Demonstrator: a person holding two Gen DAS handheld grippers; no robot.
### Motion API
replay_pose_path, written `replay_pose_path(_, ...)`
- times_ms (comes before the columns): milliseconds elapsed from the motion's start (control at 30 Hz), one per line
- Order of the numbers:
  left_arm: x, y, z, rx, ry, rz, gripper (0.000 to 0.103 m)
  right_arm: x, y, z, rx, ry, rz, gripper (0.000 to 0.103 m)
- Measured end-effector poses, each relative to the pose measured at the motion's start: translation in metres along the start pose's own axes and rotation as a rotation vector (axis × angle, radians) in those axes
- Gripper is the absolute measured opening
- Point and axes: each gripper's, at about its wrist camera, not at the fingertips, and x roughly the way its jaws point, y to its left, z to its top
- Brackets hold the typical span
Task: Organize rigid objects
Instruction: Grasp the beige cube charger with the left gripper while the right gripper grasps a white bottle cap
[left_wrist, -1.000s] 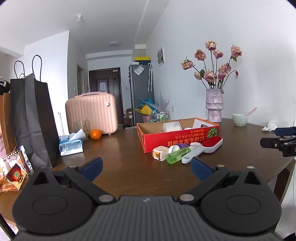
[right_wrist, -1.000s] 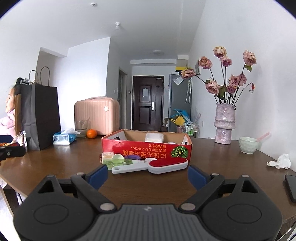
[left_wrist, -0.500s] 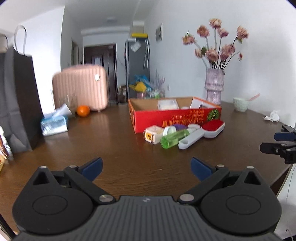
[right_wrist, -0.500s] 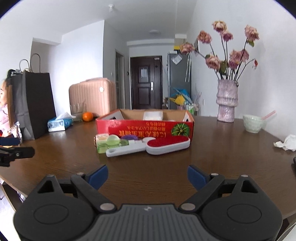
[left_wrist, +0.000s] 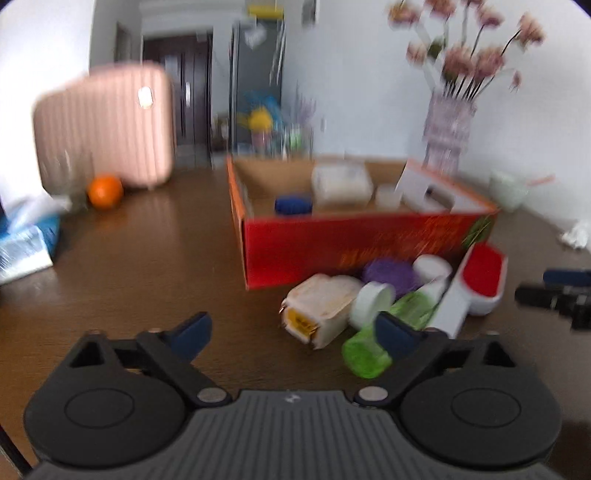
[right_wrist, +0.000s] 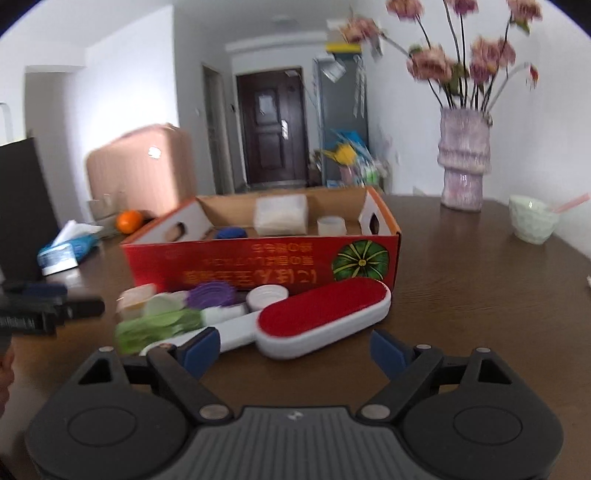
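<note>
Hovering over desk (right_wrist: 461, 295), both grippers pointed at clutter before red box (right_wrist: 266, 262). Left gripper (left_wrist: 291, 330): fingers apart, just been closing a little, nothing between; green bottle (left_wrist: 391, 328) just beside right finger. Right gripper (right_wrist: 295, 350): fingers apart, narrowing slightly, empty; lint brush (right_wrist: 325, 321) lay just ahead, touching desk.

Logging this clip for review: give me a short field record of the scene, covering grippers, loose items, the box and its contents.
left gripper: open, nothing between the jaws, which have just been closing
right gripper: open, nothing held, jaws have just been closing
loose items: red lint brush, green bottle, purple lid, in front of the box
box: red cardboard box, open top
box contents: white container, blue lid
surface: brown table
</note>
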Motion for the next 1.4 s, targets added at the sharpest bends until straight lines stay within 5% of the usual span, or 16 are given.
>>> replay_pose_path(233, 0.031, 0.013, 0.014, 0.032, 0.024, -0.150, 0.072, 0.064, -0.021, 0.022, 0.202, 0.067, -0.017, 0.091)
replay_pose_path(433, 0.036, 0.008, 0.005, 0.057, 0.049, -0.180, 0.049, 0.080, -0.017, 0.017, 0.155, 0.092, -0.076, 0.087)
replay_pose_path(567, 0.029, 0.008, -0.004, 0.035, 0.051, -0.156, 0.043, 0.070, -0.022, 0.014, 0.102, 0.078, -0.100, 0.087)
replay_pose_path(700, 0.015, 0.009, -0.010, 0.002, 0.036, -0.124, 0.046, 0.056, -0.022, 0.015, -0.005, 0.062, -0.193, 0.087)
replay_pose_path(833, 0.016, 0.007, -0.004, -0.007, 0.002, -0.090, 0.071, 0.038, 0.016, 0.016, -0.242, -0.034, -0.309, 0.088)
replay_pose_path(967, 0.035, 0.013, 0.009, -0.046, 0.059, -0.141, 0.070, 0.019, 0.058, 0.019, -0.336, -0.124, -0.120, 0.087)
replay_pose_path(1033, 0.040, 0.018, 0.008, -0.073, 0.064, -0.174, 0.047, 0.017, 0.074, 0.019, -0.348, -0.107, 0.058, 0.087)
replay_pose_path(1100, 0.034, 0.020, 0.003, -0.077, 0.053, -0.150, 0.043, 0.024, 0.091, 0.016, -0.381, -0.086, 0.172, 0.085)
replay_pose_path(1267, -0.010, 0.037, -0.024, -0.110, -0.016, -0.020, 0.041, 0.061, 0.127, 0.010, -0.514, 0.004, 0.191, 0.065)
replay_pose_path(1367, -0.034, 0.045, -0.041, -0.145, -0.031, 0.068, 0.041, 0.076, 0.127, 0.012, -0.461, 0.042, 0.192, 0.054)
replay_pose_path(1400, -0.041, 0.047, -0.047, -0.146, -0.034, 0.093, 0.041, 0.079, 0.126, 0.011, -0.432, 0.051, 0.195, 0.043)
